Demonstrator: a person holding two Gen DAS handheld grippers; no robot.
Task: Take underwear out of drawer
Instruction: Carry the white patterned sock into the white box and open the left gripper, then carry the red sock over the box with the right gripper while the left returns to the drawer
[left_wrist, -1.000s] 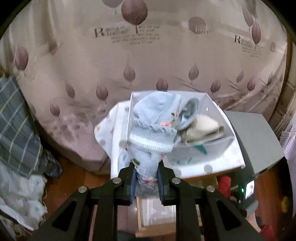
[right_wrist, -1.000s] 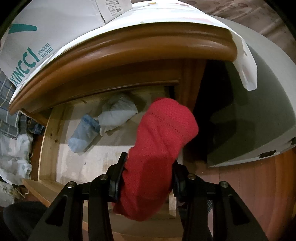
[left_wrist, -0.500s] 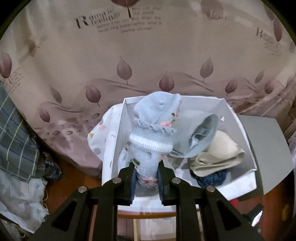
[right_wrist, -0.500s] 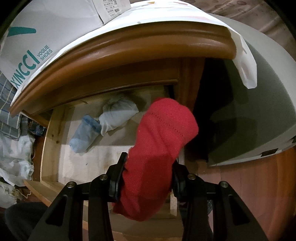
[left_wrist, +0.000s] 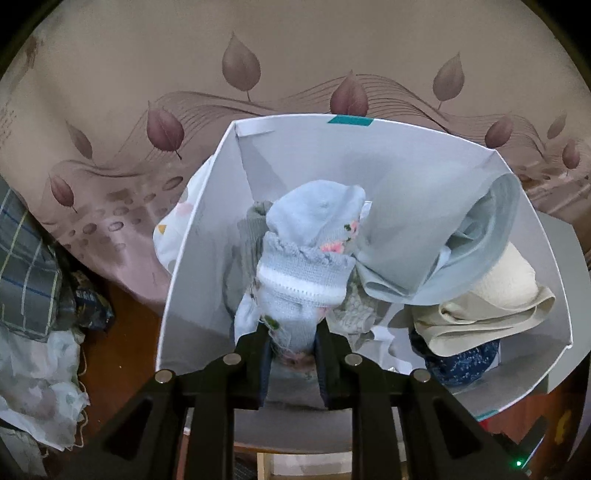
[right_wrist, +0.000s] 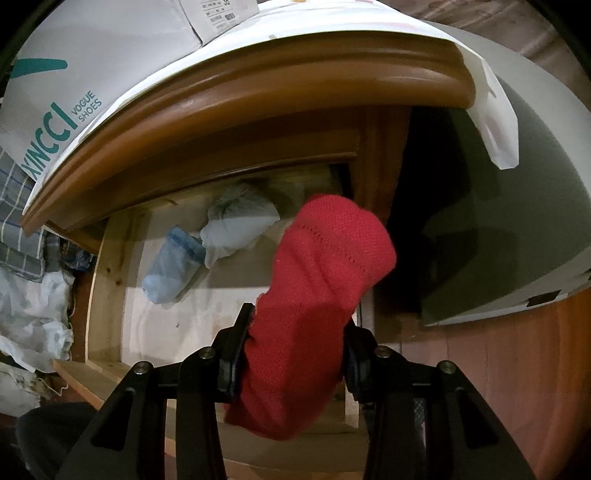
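My left gripper (left_wrist: 291, 347) is shut on a pale blue knitted underwear roll (left_wrist: 306, 258) with a white band and small flowers, held inside the white box (left_wrist: 195, 240). The box holds a light blue folded piece (left_wrist: 443, 236), a cream piece (left_wrist: 491, 306) and a dark blue patterned piece (left_wrist: 461, 362). My right gripper (right_wrist: 291, 354) is shut on a red rolled underwear (right_wrist: 317, 295), held just above the open wooden drawer (right_wrist: 107, 280). In the drawer lie a pale blue roll (right_wrist: 170, 269) and a white roll (right_wrist: 240, 225).
The brown nightstand top (right_wrist: 258, 110) overhangs the drawer and carries a shoe box (right_wrist: 74, 74). A grey panel (right_wrist: 498, 221) stands right of it. A leaf-print bedspread (left_wrist: 258, 74) lies behind the box. Plaid cloth (left_wrist: 26, 266) and white cloth (left_wrist: 33, 387) lie at the left.
My left gripper has carried the pale blue roll forward and down into the white box, which now fills the view. My right gripper has barely moved with the red roll.
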